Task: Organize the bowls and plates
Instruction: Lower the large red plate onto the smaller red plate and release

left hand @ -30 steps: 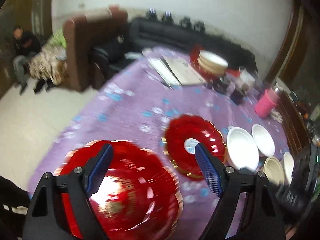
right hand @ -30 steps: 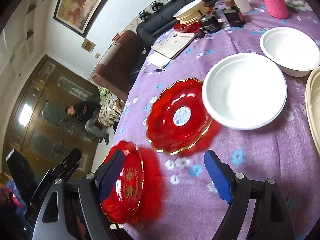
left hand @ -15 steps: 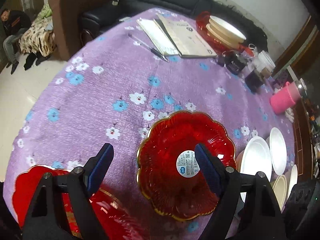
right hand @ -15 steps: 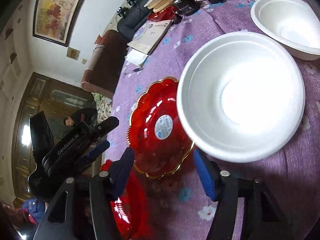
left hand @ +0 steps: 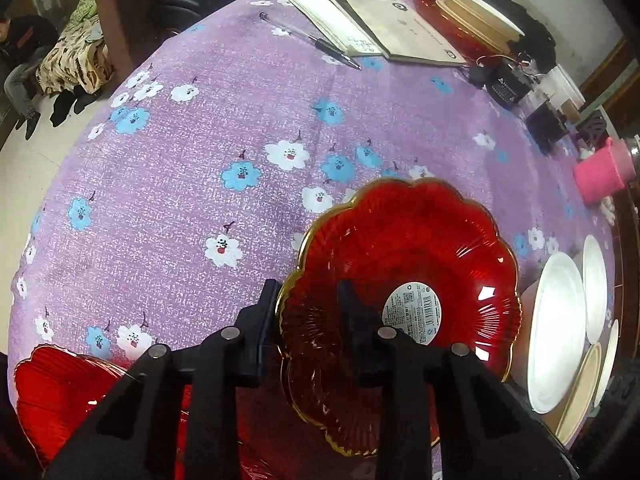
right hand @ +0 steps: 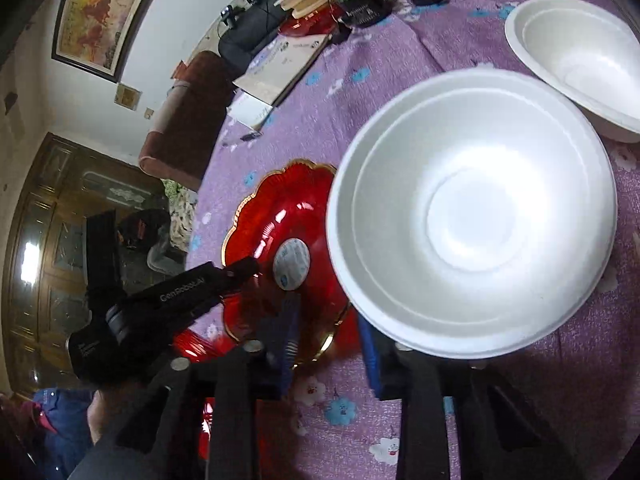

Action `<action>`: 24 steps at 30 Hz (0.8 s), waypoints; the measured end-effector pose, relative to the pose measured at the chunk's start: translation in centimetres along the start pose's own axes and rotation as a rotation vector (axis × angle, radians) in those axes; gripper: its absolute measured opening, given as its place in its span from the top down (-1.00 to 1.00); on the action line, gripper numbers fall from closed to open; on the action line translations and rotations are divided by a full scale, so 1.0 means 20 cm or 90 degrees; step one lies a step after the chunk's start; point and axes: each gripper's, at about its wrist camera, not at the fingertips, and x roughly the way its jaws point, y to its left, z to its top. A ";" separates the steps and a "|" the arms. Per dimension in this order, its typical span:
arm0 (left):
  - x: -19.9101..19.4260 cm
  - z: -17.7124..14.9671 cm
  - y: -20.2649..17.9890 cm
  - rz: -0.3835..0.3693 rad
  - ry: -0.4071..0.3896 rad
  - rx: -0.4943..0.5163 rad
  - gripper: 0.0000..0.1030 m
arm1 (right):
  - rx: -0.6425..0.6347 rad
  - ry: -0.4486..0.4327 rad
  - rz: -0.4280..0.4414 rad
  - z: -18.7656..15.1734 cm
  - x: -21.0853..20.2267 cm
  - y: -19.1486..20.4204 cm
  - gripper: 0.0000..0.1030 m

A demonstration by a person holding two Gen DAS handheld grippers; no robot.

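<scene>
A red scalloped plate (left hand: 404, 264) with a gold rim and a white sticker lies on the purple flowered tablecloth. My left gripper (left hand: 308, 300) is shut on its near left rim, one finger outside, one inside. It also shows in the right wrist view (right hand: 276, 240). My right gripper (right hand: 328, 340) has its jaws partly closed around the near rim of a large white bowl (right hand: 472, 216); I cannot tell whether they touch it. A second red plate (left hand: 60, 400) lies at the lower left. Another white bowl (right hand: 580, 56) sits behind.
Several white and cream bowls (left hand: 560, 332) stand at the right table edge. Booklets (left hand: 380, 20), a pen (left hand: 312, 42), stacked dishes (left hand: 476, 16), black boxes (left hand: 508, 84) and a pink cup (left hand: 604, 172) line the far side. A sofa and a seated person are beyond the table.
My left gripper moved forward and shut on the red sticker plate's rim. My right gripper moved forward to the large white bowl and narrowed its jaws at its rim.
</scene>
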 end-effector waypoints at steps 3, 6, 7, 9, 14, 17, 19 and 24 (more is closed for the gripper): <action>0.00 0.00 -0.01 0.005 -0.001 0.008 0.50 | 0.004 0.013 -0.008 0.01 0.05 -0.02 0.77; 0.00 0.01 -0.01 0.007 -0.005 0.014 0.53 | 0.000 0.011 -0.015 0.01 0.05 -0.01 0.78; -0.01 0.01 -0.01 0.005 -0.007 0.015 0.56 | -0.001 0.010 -0.016 0.00 0.04 -0.01 0.79; -0.03 0.00 -0.01 0.003 -0.014 0.016 0.60 | -0.003 0.003 -0.018 0.00 0.03 -0.01 0.79; -0.10 -0.01 0.02 0.005 -0.034 0.017 0.63 | -0.010 -0.003 -0.012 -0.01 0.01 0.02 0.79; -0.13 -0.02 0.05 0.003 -0.042 0.010 0.63 | -0.019 -0.008 -0.006 -0.02 0.00 0.05 0.79; -0.16 -0.03 0.07 0.001 -0.051 0.005 0.63 | -0.025 -0.012 0.002 -0.03 -0.02 0.07 0.79; -0.25 -0.07 0.12 0.006 -0.081 -0.005 0.63 | -0.050 -0.021 0.014 -0.05 -0.05 0.15 0.79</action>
